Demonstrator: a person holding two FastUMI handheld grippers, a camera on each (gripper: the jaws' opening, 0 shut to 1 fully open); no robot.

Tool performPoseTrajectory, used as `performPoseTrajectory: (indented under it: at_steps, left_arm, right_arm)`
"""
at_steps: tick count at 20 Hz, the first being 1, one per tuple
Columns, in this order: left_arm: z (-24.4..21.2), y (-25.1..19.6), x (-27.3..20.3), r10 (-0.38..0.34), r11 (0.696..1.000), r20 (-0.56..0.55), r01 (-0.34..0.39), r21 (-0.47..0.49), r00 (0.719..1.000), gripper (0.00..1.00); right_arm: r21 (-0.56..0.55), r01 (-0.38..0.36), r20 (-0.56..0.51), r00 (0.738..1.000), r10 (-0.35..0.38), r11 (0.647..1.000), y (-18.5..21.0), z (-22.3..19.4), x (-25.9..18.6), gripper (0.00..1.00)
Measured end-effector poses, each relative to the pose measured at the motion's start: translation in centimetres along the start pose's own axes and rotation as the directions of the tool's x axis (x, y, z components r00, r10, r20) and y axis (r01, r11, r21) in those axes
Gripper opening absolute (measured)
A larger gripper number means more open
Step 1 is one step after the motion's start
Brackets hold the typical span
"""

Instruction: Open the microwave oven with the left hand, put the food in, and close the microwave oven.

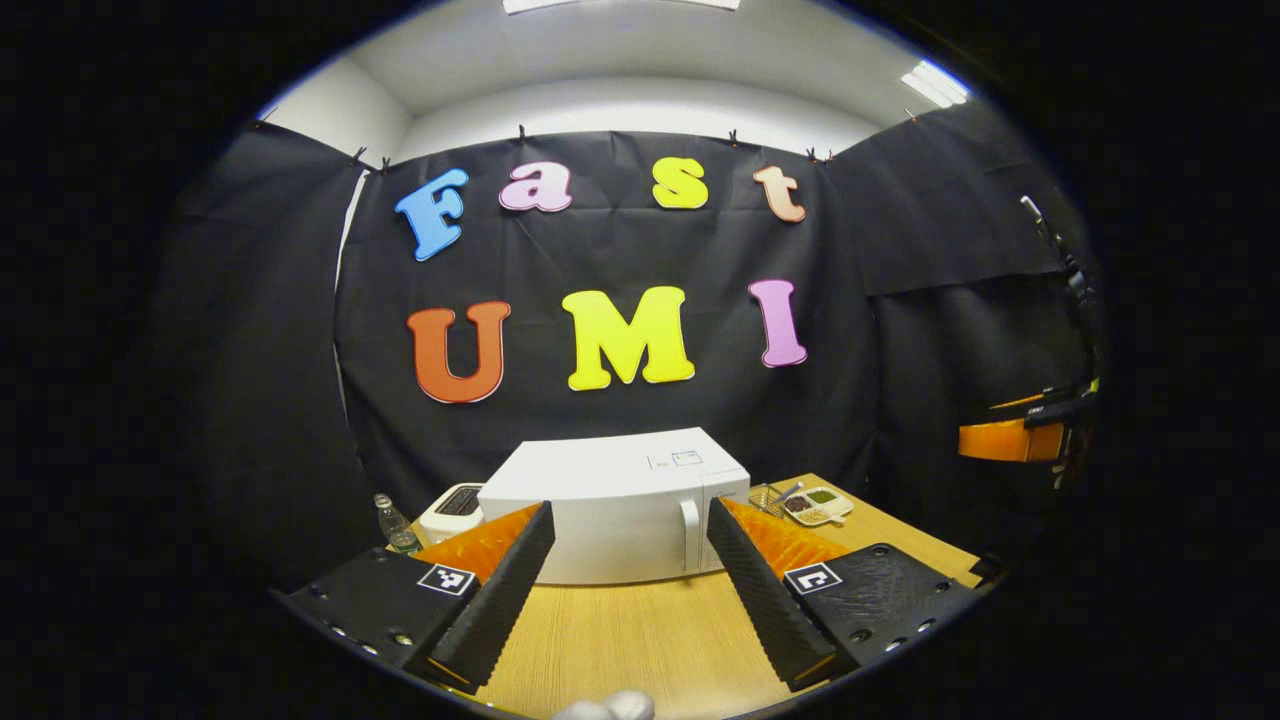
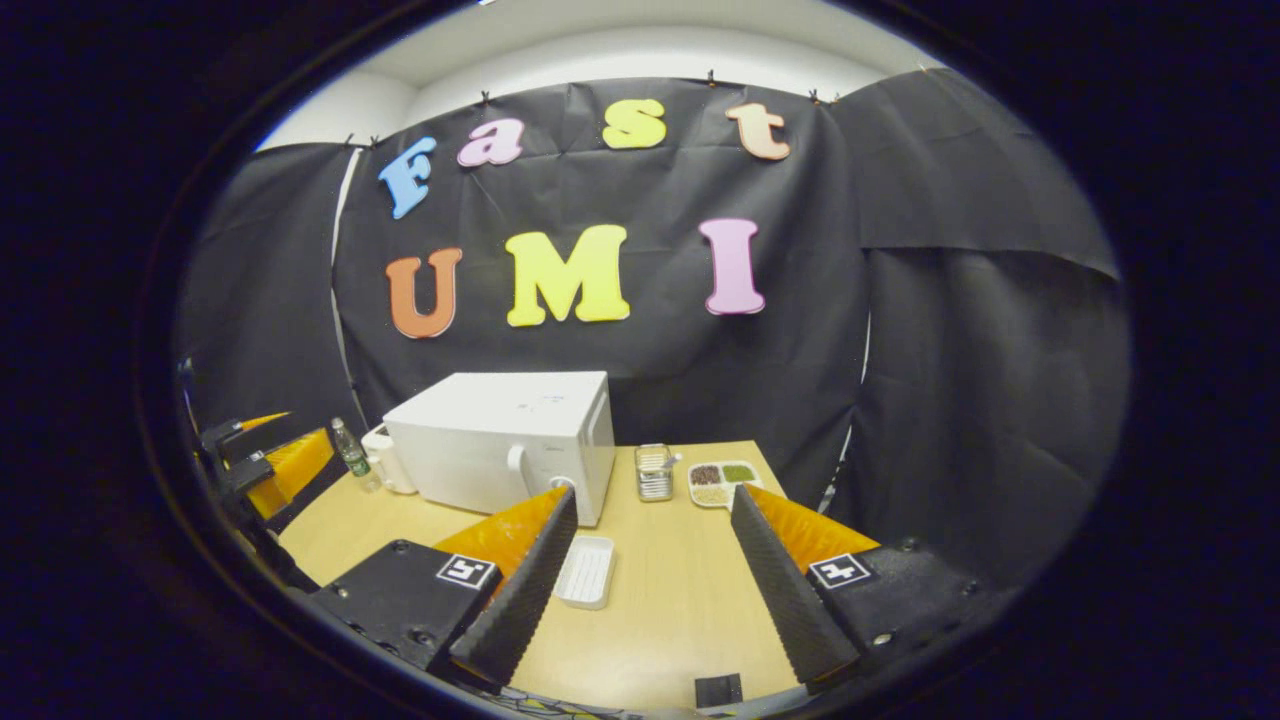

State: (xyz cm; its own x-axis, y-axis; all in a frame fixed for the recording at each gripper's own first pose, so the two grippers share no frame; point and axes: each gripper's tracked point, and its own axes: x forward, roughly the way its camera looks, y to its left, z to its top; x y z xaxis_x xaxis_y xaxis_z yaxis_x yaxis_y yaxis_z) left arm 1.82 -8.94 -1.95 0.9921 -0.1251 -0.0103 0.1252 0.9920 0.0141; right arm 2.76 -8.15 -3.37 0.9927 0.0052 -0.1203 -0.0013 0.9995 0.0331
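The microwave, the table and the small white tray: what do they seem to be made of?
Microwave: probably painted metal or plastic; its white shell is smooth and matte, with crisp edges. Table: wood or wood-look laminate; light tan with fine straight grain and a faint sheen. Tray: likely plastic, possibly ceramic; white, with rounded corners and ribbed floor.

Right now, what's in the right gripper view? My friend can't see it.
A white microwave sits shut on a wooden table. The right gripper is open above the table, with a white tray between its fingers and a divided dish of food farther back.
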Motion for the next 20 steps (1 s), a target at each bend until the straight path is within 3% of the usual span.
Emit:
performPoseTrajectory:
  at_steps: [1,2,3,6,7,8,9,13,19,20]
  left_arm:
    - [0.8,0.7,-1.2,0.008,1.0,0.011,-0.008,-0.002,1.0,0.96]
    - [1.4,1.4,-2.3,0.018,1.0,0.02,-0.018,-0.004,1.0,0.96]
    - [1.8,2.0,-3.3,0.028,1.0,0.023,-0.027,-0.01,0.999,0.96]
    - [2.4,3.6,-5.7,0.031,0.999,0.021,-0.03,-0.041,0.999,0.96]
    - [2.4,4.3,-6.3,0.045,0.998,0.01,-0.045,-0.046,0.999,0.96]
    - [2.3,5.3,-6.9,0.061,0.997,-0.001,-0.061,-0.041,0.998,0.96]
    - [2.6,5.9,-7.3,0.071,0.996,-0.001,-0.071,-0.045,0.997,0.96]
    - [3.6,7.0,-8.0,0.105,0.991,0.007,-0.104,-0.083,0.994,0.96]
    - [3.9,7.0,-7.6,0.111,0.993,0.011,-0.111,-0.045,0.994,0.96]
    - [3.9,6.9,-7.6,0.11,0.993,0.012,-0.11,-0.038,0.994,0.88]
  right_arm:
    - [-0.008,0.008,0.014,1.0,-0.008,1.0,0.4,0.4,-1.0,0.99]
    - [-0.001,0.012,0.022,1.0,-0.012,1.0,0.9,0.6,-1.9,0.91]
    - [0.009,0.007,0.03,1.0,-0.007,1.0,1.6,0.9,-2.8,0.99]
    - [0.006,0.032,0.06,0.998,-0.033,0.999,2.6,1.5,-5.3,0.99]
    - [0.011,0.031,0.064,0.997,-0.031,0.999,3.1,1.7,-5.9,0.91]
    - [0.01,0.028,0.07,0.997,-0.029,1.0,3.7,1.7,-6.4,0.99]
    - [0.008,0.025,0.074,0.997,-0.026,1.0,4.1,1.9,-6.9,0.99]
    - [-0.009,0.001,0.091,0.996,0.0,1.0,5.6,2.7,-7.7,0.99]
    - [-0.022,-0.012,0.12,0.993,0.014,1.0,6.4,4.1,-7.8,0.99]
    - [-0.021,-0.006,0.119,0.993,0.009,1.0,6.2,4.2,-7.8,0.99]
